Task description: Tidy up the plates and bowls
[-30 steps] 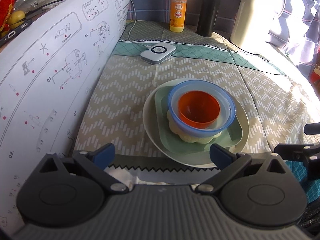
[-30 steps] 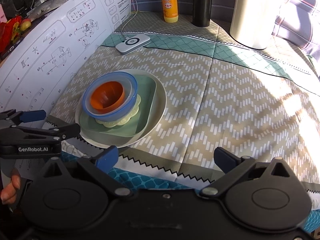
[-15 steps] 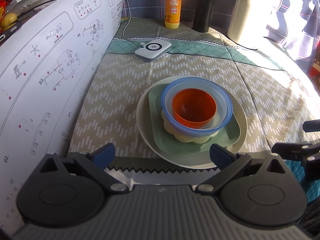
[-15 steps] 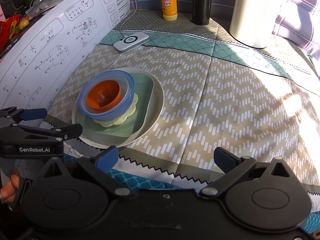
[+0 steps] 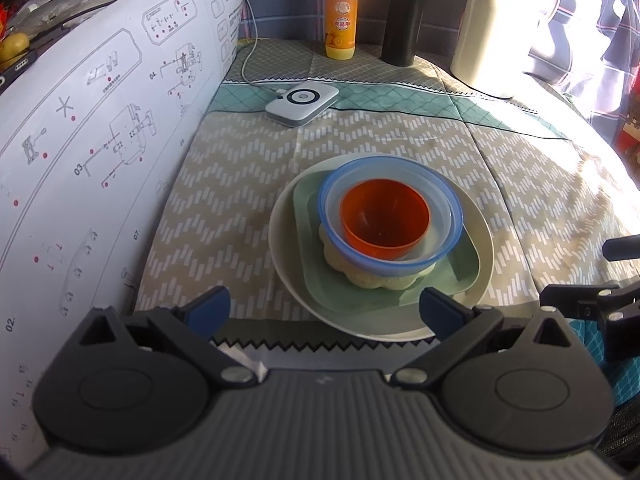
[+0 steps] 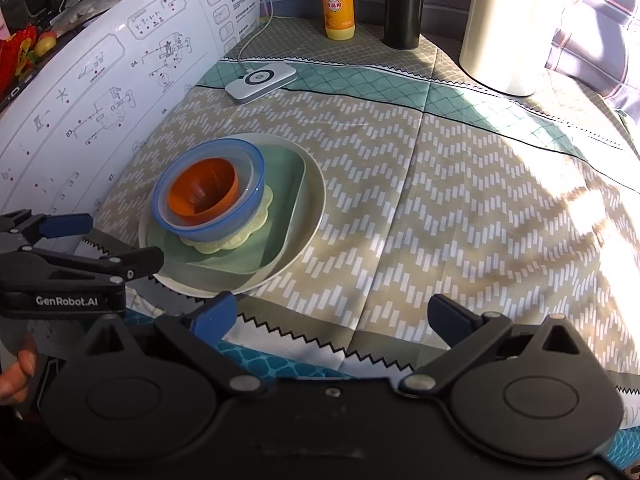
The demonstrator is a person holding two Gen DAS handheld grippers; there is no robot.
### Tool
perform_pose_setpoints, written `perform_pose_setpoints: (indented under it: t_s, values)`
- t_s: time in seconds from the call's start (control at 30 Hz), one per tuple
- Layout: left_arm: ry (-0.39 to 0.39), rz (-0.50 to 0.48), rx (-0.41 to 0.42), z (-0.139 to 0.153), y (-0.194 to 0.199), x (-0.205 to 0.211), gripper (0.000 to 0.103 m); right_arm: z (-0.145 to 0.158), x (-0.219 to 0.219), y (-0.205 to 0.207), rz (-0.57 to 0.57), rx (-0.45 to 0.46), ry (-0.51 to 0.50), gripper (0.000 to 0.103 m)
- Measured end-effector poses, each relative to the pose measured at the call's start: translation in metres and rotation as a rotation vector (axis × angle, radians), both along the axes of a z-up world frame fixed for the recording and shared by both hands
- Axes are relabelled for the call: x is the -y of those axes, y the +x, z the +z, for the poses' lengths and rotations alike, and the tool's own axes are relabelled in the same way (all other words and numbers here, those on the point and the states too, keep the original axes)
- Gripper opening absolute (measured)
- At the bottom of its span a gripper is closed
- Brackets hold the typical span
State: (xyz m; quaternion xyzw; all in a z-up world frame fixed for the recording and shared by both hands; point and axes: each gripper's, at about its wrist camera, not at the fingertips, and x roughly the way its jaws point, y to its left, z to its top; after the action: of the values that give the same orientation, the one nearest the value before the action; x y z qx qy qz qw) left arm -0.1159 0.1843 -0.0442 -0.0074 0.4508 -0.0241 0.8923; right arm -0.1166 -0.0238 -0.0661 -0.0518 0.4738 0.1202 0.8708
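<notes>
A stack stands on the patterned cloth: an orange bowl inside a clear blue-rimmed bowl, on a pale flower-shaped dish, on a green square plate, on a round cream plate. The stack also shows in the right wrist view, with the orange bowl on top. My left gripper is open and empty just in front of the stack. My right gripper is open and empty, to the right of the stack.
A white instruction sheet stands along the left. A white charger pad with cable, an orange bottle, a black flask and a cream jug stand at the back.
Both grippers have drawn back slightly from the stack and shifted a little. Nothing was taken hold of; the stack has not moved.
</notes>
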Motion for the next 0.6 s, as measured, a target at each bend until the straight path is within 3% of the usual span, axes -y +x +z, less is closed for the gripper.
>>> perform_pose_setpoints:
  t_s: [0.6]
  values:
    - [0.004, -0.03, 0.025, 0.0045, -0.0037, 0.0016, 0.103, 0.0053, 0.0007, -0.0043, 0.022, 0.031, -0.031, 0.103]
